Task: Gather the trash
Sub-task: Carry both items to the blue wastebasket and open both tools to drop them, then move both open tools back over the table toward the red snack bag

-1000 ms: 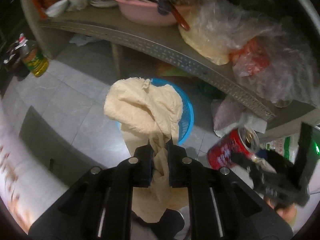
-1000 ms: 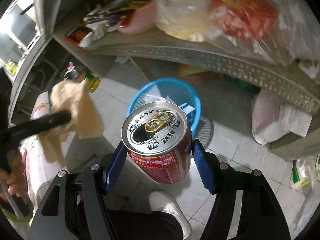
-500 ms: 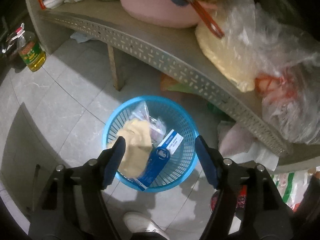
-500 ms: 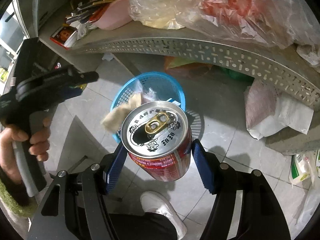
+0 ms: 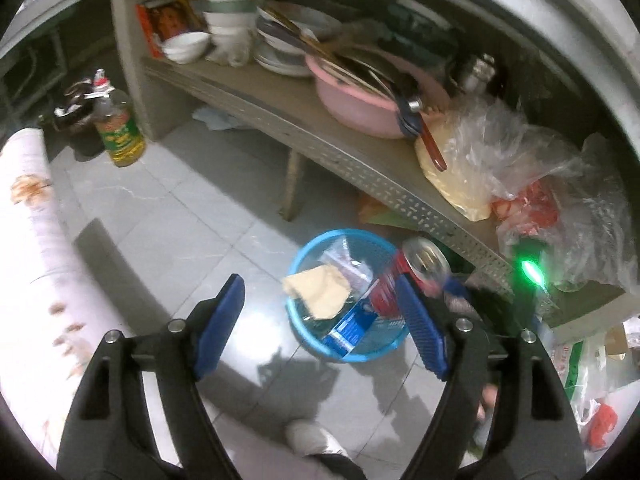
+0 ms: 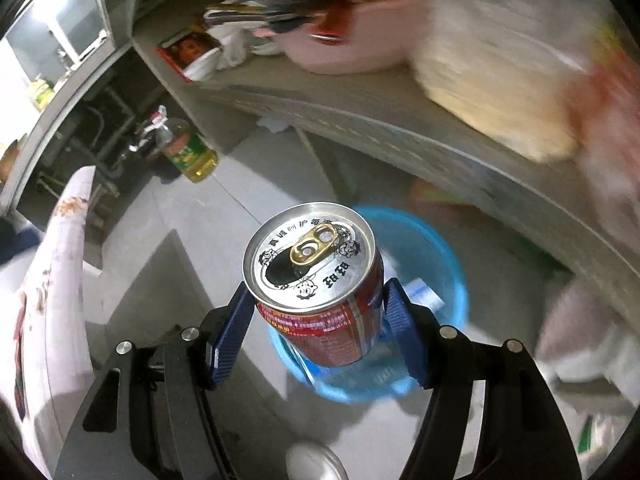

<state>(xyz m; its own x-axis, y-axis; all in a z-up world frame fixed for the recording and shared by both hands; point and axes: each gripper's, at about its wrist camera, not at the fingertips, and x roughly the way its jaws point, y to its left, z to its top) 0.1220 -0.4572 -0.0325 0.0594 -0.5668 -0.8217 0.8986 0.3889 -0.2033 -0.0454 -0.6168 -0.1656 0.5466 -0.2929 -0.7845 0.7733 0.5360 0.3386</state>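
A blue mesh basket [image 5: 304, 248] stands on the tiled floor under a shelf. In it lie a cream crumpled cloth [image 5: 320, 292], a clear wrapper and a blue-and-white box [image 5: 348, 328]. My left gripper [image 5: 318, 282] hangs above and in front of the basket. Its jaws are opening and there is nothing between them. My right gripper [image 6: 319, 296] is shut on a red drink can [image 6: 320, 280], upright with its opened top showing. That can [image 5: 424, 260] hovers over the basket's right rim in the left wrist view. In the right wrist view the basket [image 6: 440, 248] lies directly behind it.
The grey perforated shelf [image 5: 360, 168] above the basket carries a pink basin [image 5: 352, 100], bowls and plastic bags [image 5: 520, 168]. An oil bottle [image 5: 120, 136] stands on the floor at the left. A white patterned cloth edge [image 5: 36, 240] runs along the left. A shoe [image 5: 312, 436] is below.
My left gripper opened and let go of the cream cloth, which dropped into the basket; the gripper then drew back and up. My right gripper carried the can over the basket.
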